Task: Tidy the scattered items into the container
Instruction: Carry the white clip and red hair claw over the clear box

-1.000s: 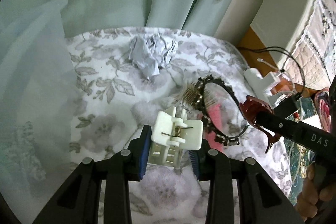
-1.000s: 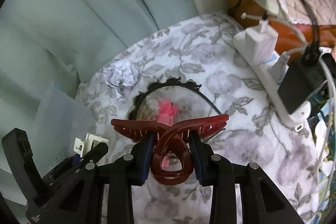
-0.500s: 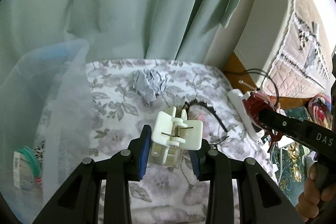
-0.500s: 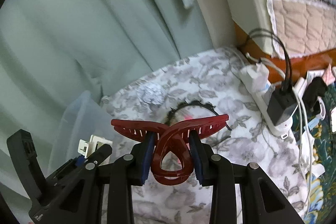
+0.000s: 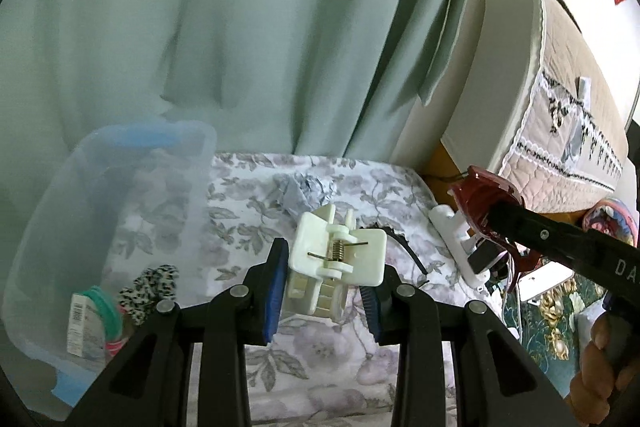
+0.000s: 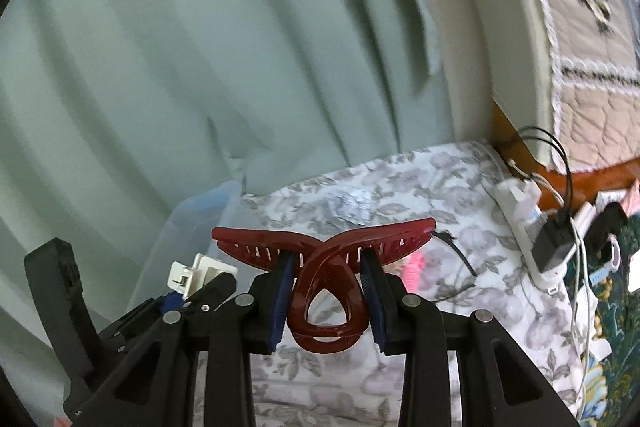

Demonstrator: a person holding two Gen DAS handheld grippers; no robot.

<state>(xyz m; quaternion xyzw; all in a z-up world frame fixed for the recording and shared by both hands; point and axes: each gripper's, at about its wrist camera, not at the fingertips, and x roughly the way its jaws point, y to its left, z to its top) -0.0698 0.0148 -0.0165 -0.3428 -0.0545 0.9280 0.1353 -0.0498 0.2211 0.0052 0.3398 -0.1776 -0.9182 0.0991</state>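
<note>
My left gripper [image 5: 326, 291] is shut on a white hair clip [image 5: 336, 261] with a metal spring, held above the floral cloth. My right gripper [image 6: 328, 287] is shut on a dark red claw clip [image 6: 324, 259]; that clip [image 5: 486, 211] also shows at the right of the left wrist view. A clear plastic container [image 5: 100, 235] with blue handles stands at the left, holding a leopard scrunchie [image 5: 150, 287] and green hair ties [image 5: 102, 307]. On the cloth lie a crumpled grey paper ball [image 5: 306, 189], a black headband [image 6: 454, 247] and a pink item [image 6: 416, 269].
Green curtains [image 5: 240, 27] hang behind the floral cloth [image 5: 328, 359]. A white power strip [image 6: 532, 227] with chargers and cables lies at the right edge, beside a quilted bed [image 5: 572, 115]. A hand [image 5: 596, 379] holds the right gripper's handle.
Both grippers have lifted and pulled back with their clips, so the items on the cloth look smaller. The container and its contents have come into the left wrist view.
</note>
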